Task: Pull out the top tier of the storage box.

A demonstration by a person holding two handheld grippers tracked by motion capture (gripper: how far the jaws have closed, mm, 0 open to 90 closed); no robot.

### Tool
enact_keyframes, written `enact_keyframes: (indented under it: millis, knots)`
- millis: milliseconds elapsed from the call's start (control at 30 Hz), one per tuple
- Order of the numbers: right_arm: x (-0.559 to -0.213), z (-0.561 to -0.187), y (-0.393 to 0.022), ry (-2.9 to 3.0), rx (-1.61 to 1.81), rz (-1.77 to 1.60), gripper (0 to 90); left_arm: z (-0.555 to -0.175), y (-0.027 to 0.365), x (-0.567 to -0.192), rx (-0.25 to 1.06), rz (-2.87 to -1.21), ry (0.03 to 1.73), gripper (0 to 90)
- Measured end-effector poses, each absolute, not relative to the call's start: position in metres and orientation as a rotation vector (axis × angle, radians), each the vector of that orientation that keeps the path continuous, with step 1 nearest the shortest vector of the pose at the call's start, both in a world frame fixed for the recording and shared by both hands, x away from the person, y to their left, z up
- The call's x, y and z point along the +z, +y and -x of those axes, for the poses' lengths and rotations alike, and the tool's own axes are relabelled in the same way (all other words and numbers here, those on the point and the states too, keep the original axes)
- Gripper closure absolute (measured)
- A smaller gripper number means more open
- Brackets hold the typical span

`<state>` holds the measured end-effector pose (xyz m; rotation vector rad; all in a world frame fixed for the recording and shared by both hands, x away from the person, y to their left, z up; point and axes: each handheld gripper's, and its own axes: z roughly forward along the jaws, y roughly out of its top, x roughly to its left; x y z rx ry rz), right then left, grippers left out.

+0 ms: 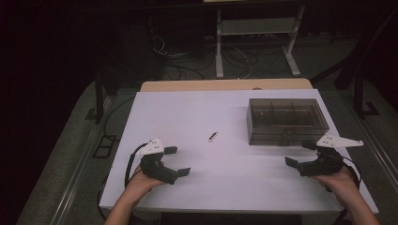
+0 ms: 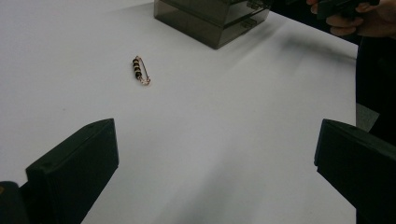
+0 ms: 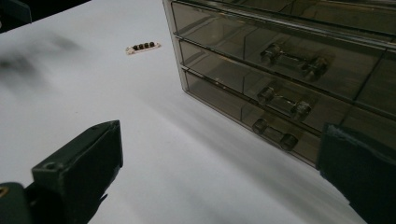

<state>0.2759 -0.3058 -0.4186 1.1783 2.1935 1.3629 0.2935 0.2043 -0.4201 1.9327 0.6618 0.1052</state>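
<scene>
The beaded pin (image 1: pixel 213 137) lies bare on the white table (image 1: pixel 197 112), about mid-table, left of the smoked drawer box (image 1: pixel 286 121) and well apart from it. That box stands at the far right; its three drawers (image 3: pixel 261 88) are shut, and the tinted fronts hide whatever is inside. The left gripper (image 1: pixel 177 161) hovers near the front left, jaws spread wide, holding nothing. The right gripper (image 1: pixel 300 153) sits just in front of the box, likewise wide open and empty. The pin's clasp is too small to make out.
</scene>
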Motion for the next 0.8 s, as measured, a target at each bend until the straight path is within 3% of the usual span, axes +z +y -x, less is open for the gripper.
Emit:
enact_keyframes:
  millis: [800]
  knots:
    - [-0.4221,-0.2777,-0.3095,2.176,1.324,-1.185,0.3,-0.2931,0.2042,-0.4196,0.100,-1.931,0.665,0.0]
